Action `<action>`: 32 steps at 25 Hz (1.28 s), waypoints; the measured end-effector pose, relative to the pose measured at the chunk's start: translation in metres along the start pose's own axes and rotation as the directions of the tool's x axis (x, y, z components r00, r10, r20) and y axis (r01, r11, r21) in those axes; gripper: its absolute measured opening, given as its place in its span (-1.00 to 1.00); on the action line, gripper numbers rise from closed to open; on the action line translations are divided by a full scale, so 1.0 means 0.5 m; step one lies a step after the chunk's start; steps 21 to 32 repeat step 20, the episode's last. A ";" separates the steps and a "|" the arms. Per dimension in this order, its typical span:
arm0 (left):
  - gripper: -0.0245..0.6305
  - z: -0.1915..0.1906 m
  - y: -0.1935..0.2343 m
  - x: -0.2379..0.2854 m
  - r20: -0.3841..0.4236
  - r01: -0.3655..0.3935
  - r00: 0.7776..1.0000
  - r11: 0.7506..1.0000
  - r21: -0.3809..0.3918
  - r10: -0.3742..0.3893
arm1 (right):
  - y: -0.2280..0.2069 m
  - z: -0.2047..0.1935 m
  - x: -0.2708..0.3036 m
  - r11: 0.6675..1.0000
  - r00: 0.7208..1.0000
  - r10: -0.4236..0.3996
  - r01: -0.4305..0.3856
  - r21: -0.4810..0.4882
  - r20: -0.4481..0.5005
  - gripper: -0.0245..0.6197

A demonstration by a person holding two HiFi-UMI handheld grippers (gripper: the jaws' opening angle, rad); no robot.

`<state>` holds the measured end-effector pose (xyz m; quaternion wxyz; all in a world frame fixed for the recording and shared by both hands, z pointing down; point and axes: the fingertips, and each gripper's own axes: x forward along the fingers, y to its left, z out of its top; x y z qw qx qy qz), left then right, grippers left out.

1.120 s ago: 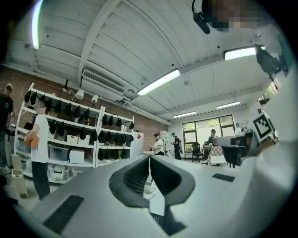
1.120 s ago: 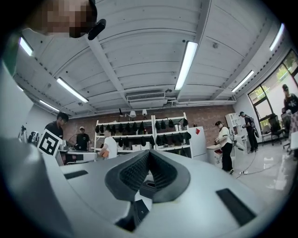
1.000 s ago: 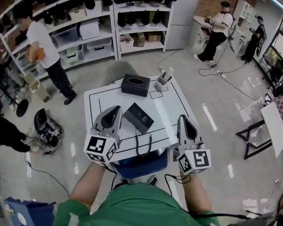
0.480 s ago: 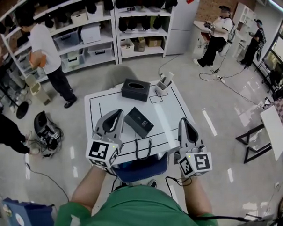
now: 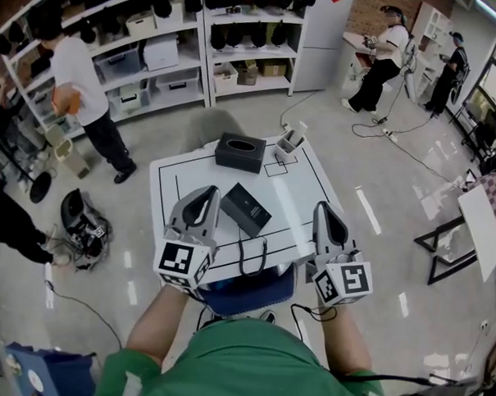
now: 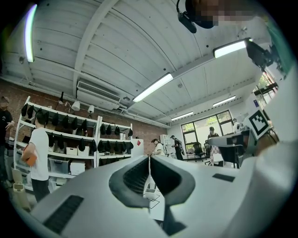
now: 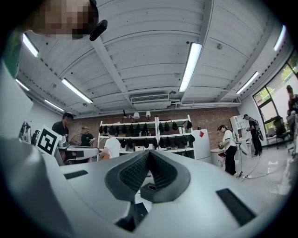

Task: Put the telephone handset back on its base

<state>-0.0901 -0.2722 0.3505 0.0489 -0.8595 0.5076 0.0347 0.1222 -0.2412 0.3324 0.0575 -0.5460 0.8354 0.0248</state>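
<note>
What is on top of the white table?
Black tissue box, flat black box, white stand, black loop; left tongs and right tongs cover the near corners.

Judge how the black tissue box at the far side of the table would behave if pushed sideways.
The black tissue box is probably light for its size: a hollow box with an oval opening on top. Broad and low, it would likely slide on the white table rather than tip. Its top, cut by that opening, may give under a squeeze.

White table, black lines marked. Black tissue box at 12 o'clock, small white stand at 1 o'clock, black flat box centre.
</note>
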 end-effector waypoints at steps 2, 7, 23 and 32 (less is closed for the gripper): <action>-0.85 -0.004 0.002 0.000 -0.004 -0.002 1.000 1.000 -0.004 0.002 | 0.000 -0.004 0.001 1.000 1.000 0.001 -0.001 0.001 -0.005 -0.85; -0.85 -0.002 0.008 -0.001 -0.009 -0.005 1.000 1.000 -0.006 0.005 | 0.003 -0.002 0.004 1.000 1.000 -0.002 0.002 0.002 -0.009 -0.85; -0.85 -0.012 0.025 0.016 -0.017 0.002 1.000 1.000 -0.009 -0.002 | 0.000 -0.018 0.027 1.000 1.000 -0.008 0.008 0.009 -0.011 -0.85; -0.85 -0.012 0.025 0.016 -0.017 0.002 1.000 1.000 -0.009 -0.002 | 0.000 -0.018 0.027 1.000 1.000 -0.008 0.008 0.009 -0.011 -0.85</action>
